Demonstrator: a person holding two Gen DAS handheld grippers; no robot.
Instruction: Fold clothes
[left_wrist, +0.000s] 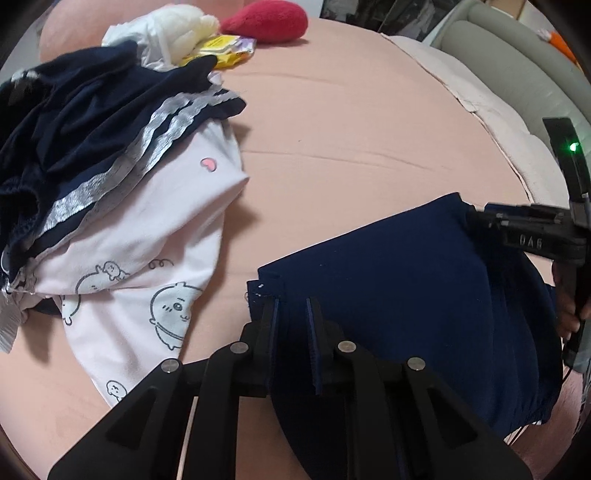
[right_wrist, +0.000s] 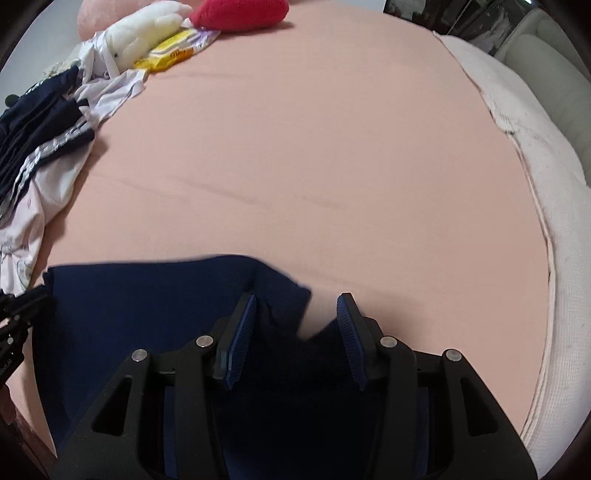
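Navy garment (left_wrist: 406, 280): lower right of the left wrist view, lower left to centre of the right wrist view (right_wrist: 147, 295); spread on the pink bed sheet (left_wrist: 351, 129), near edge hanging toward both cameras.
Left gripper (left_wrist: 291, 314): bottom centre of its own view; jaws narrowly parted, straddling the garment's near left corner; cannot tell whether cloth is pinched.
Right gripper (right_wrist: 297, 325): bottom centre of its own view; jaws wide apart, blue ribbed pads (right_wrist: 240, 332) bare, garment's right corner lying loose between them; at the right edge of the left view (left_wrist: 476, 218), tips at the cloth's far right corner.
Clothes pile (left_wrist: 92, 166): left side; dark striped piece over white cartoon-print piece.
Plush toys (left_wrist: 266, 18): top, red beside white.
Yellow packet (right_wrist: 170, 55): upper left, beside the toys.
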